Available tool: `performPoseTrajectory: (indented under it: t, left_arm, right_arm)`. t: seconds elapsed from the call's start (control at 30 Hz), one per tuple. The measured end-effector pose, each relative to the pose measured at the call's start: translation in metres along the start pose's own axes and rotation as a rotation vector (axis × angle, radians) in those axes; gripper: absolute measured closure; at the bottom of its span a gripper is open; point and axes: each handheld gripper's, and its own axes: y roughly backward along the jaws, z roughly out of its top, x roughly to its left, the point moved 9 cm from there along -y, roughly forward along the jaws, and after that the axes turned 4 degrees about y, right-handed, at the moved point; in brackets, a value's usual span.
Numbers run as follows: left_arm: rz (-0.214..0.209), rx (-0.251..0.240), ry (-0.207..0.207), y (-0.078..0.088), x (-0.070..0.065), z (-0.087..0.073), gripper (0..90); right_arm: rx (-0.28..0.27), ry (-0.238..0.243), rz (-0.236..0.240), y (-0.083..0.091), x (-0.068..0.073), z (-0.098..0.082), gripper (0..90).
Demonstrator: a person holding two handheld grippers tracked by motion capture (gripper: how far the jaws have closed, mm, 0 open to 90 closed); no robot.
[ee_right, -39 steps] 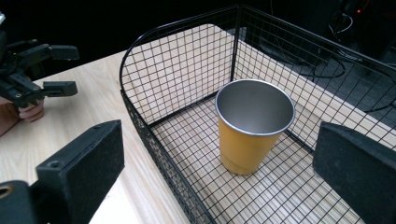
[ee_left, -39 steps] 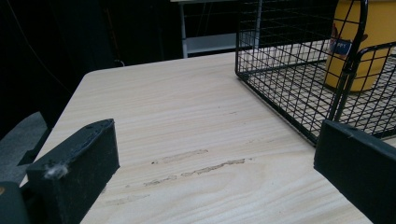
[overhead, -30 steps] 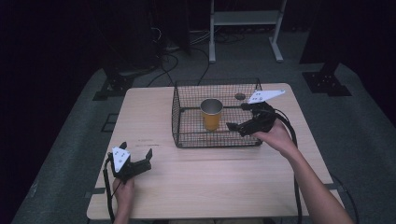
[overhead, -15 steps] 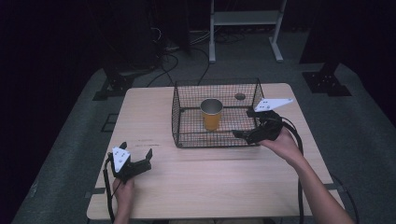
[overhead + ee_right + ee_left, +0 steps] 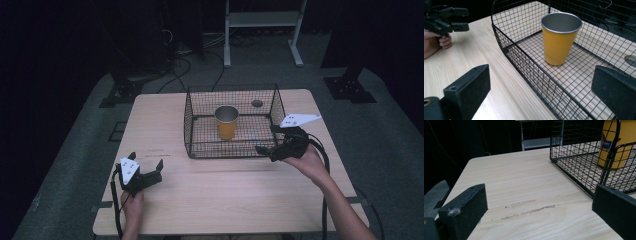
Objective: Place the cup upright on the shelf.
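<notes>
A yellow cup (image 5: 227,122) with a metal rim stands upright inside a black wire basket (image 5: 200,145) at the middle back of the wooden table (image 5: 225,190). My right gripper (image 5: 266,138) is open just outside the basket's front right corner. Its jaws point toward the cup (image 5: 559,40) across the basket wall (image 5: 524,62), with nothing between them. My left gripper (image 5: 146,160) rests open near the table's front left, well apart from the basket (image 5: 574,157). In the right gripper view, the left gripper (image 5: 465,18) appears far off, held in a hand.
A small dark round disc (image 5: 257,103) lies on the table just behind the basket. Bare wood stretches across the front and left of the table (image 5: 519,182). Beyond the far edge stand a white metal frame (image 5: 262,20) and cables on the floor.
My right gripper has drawn back from the basket's right side toward the front right corner, a little nearer the person. The left gripper and the cup have stayed put.
</notes>
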Motion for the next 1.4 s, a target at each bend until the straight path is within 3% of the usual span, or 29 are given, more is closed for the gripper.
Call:
performPoseTrajectory:
  t: [0.53,0.77,1.4]
  left_arm:
    - [-0.001,0.001,-0.002,0.0,0.0,0.0,0.0]
    - [-0.001,0.001,-0.002,0.0,0.0,0.0,0.0]
    - [-0.001,0.001,-0.003,0.0,0.0,0.0,0.0]
  right_arm:
    - [0.006,0.004,-0.004,0.01,0.011,-0.027,1.6]
    - [0.027,-0.01,-0.005,0.01,0.01,-0.04,1.6]
    - [0.015,-0.067,-0.029,0.017,0.006,-0.068,1.6]
